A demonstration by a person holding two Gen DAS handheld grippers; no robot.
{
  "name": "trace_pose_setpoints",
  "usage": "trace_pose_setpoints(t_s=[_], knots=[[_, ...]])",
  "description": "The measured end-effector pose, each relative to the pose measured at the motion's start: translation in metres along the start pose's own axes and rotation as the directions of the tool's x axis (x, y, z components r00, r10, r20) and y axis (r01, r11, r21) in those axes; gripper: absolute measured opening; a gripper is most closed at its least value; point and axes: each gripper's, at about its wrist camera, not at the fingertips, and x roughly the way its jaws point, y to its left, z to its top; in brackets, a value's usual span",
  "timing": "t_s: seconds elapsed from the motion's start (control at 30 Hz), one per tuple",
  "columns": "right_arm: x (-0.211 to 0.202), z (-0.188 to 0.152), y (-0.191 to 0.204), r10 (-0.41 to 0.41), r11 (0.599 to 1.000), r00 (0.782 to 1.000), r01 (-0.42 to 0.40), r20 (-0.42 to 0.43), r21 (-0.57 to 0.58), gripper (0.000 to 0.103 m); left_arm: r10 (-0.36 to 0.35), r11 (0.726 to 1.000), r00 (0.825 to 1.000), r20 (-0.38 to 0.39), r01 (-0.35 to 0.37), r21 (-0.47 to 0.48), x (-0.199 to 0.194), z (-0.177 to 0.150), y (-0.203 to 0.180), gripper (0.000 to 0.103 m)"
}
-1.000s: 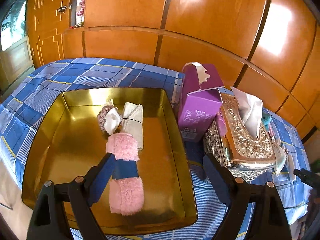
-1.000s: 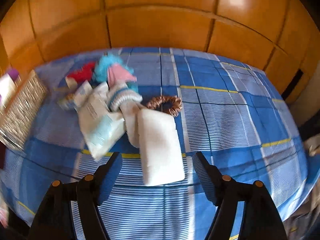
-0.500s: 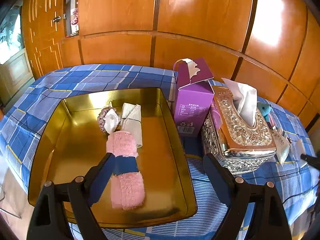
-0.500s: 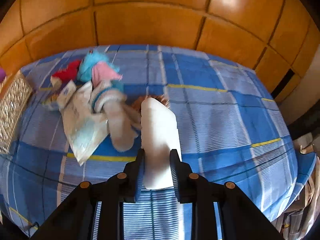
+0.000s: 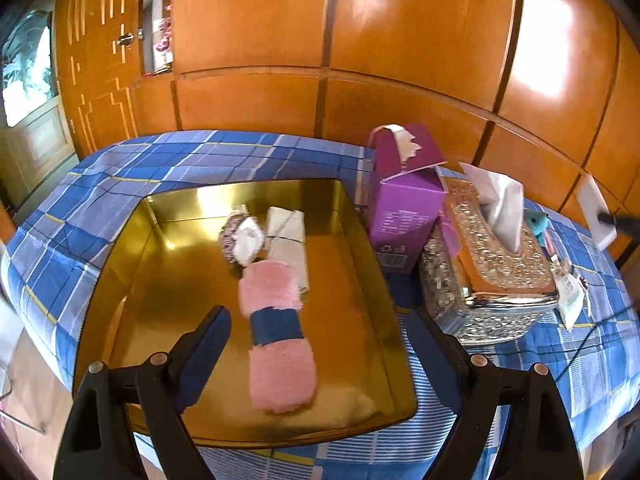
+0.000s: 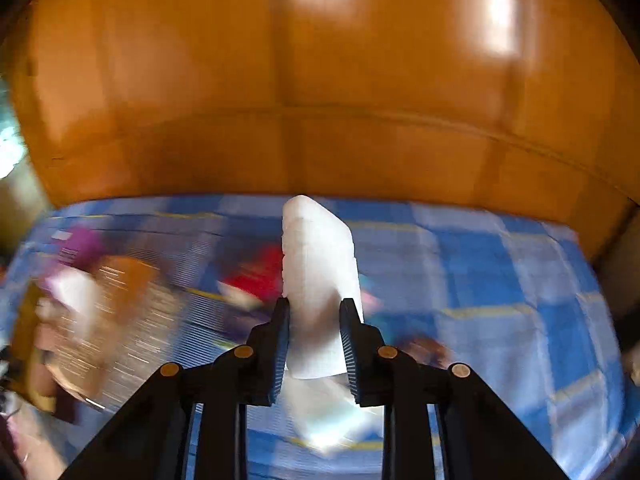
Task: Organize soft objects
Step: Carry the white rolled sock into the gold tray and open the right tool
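We are in the transfer step; our right gripper (image 6: 314, 342) is clenched on the white soft pad (image 6: 318, 280), held above the checked cloth (image 6: 500, 280); our left gripper (image 5: 320, 344) hangs released over the gold tray (image 5: 372, 240); next, placement in that tray calls for a clear spot beside the pink roll (image 5: 276, 328).

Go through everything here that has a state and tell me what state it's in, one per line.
Left gripper: open, empty, over the tray.
Right gripper: shut on the white pad, lifted off the cloth.
Gold tray: holds three soft items.
Pink towel roll: rolled, banded, lying in tray.
Purple carton: top flap torn open.
Tissue box: tissue sticking up.
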Motion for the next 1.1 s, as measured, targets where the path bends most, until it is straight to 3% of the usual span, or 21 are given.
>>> trace_pose_setpoints(t_s=[0.13,0.3,0.43,0.57,0.63,0.67,0.73,0.8,1.0,1.1], knots=[[-0.001,0.028,0.086,0.199,0.972,0.980,-0.196,0.011,-0.129,0.024,0.018,0.999,1.000,-0.009,-0.018,-0.044,-0.002,-0.003,0.020,0.090],[0.000,0.026,0.196,0.404,0.877,0.912,-0.406,-0.063,-0.256,0.024,0.086,0.988,0.996,-0.002,-0.086,-0.130,-0.009,-0.008,0.057,0.090],[0.008,0.000,0.266,0.483,0.812,0.864,-0.504,-0.146,-0.295,0.025,0.135,0.972,0.991,0.002,-0.132,-0.194,-0.014,-0.013,0.081,0.090],[0.028,-0.024,0.309,0.481,0.808,0.850,-0.524,-0.214,-0.270,0.027,0.151,0.960,0.989,-0.008,-0.149,-0.236,-0.014,-0.018,0.097,0.090],[0.044,-0.037,0.321,0.453,0.827,0.859,-0.505,-0.239,-0.247,0.029,0.150,0.959,0.989,-0.012,-0.148,-0.242,-0.013,-0.019,0.099,0.090],[0.050,-0.043,0.324,0.452,0.830,0.854,-0.509,-0.258,-0.229,0.030,0.148,0.959,0.989,-0.013,-0.147,-0.241,-0.013,-0.019,0.099,0.090],[0.059,-0.052,0.327,0.459,0.828,0.834,-0.526,-0.304,-0.194,0.041,0.138,0.961,0.990,-0.015,-0.138,-0.239,-0.012,-0.020,0.098,0.090],[0.063,-0.059,0.324,0.456,0.831,0.830,-0.526,-0.321,-0.181,0.045,0.128,0.964,0.992,-0.016,-0.129,-0.233,-0.009,-0.021,0.097,0.090],[0.052,-0.069,0.314,0.443,0.839,0.847,-0.507,-0.293,-0.198,0.046,0.119,0.971,0.993,-0.021,-0.121,-0.205,-0.006,-0.023,0.089,0.090],[0.041,-0.072,0.308,0.430,0.848,0.869,-0.482,-0.244,-0.220,0.046,0.124,0.977,0.992,-0.009,-0.123,-0.177,-0.009,-0.022,0.081,0.090]])
